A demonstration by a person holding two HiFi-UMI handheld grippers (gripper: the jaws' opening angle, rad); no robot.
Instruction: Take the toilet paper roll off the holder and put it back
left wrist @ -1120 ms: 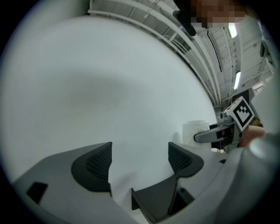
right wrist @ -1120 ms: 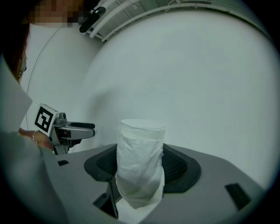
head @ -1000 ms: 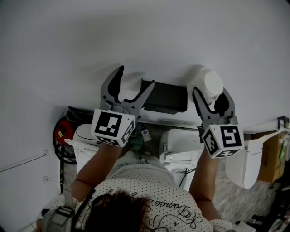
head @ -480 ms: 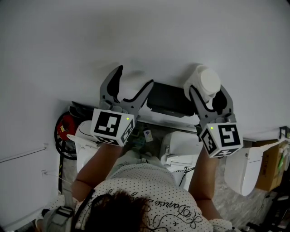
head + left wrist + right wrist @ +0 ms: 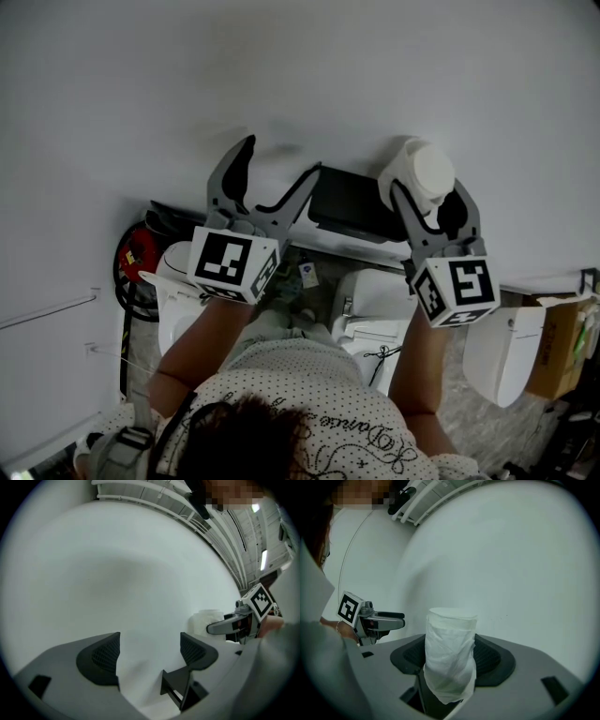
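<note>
A white toilet paper roll (image 5: pixel 424 174) is held up against the white wall, and my right gripper (image 5: pixel 427 191) is shut on it. In the right gripper view the roll (image 5: pixel 450 656) stands upright between the two dark pads, its paper wrinkled. The black holder (image 5: pixel 352 202) is fixed to the wall just left of the roll, and no roll is on it. My left gripper (image 5: pixel 279 157) is open and holds nothing, with its right finger at the holder's left end. In the left gripper view the holder (image 5: pixel 180 686) shows low between the open jaws of that gripper (image 5: pixel 149 652), and the roll (image 5: pixel 206 619) is off to the right.
Below my arms stand a white toilet (image 5: pixel 375 309) and a second white fixture (image 5: pixel 502 352) to the right. A red and black object (image 5: pixel 131 262) sits at the lower left, and a cardboard box (image 5: pixel 562 328) is at the far right. The wall (image 5: pixel 300 75) fills the upper view.
My right gripper has edged a little to the left with the roll, closer to the holder's right end. The left gripper has hardly moved.
</note>
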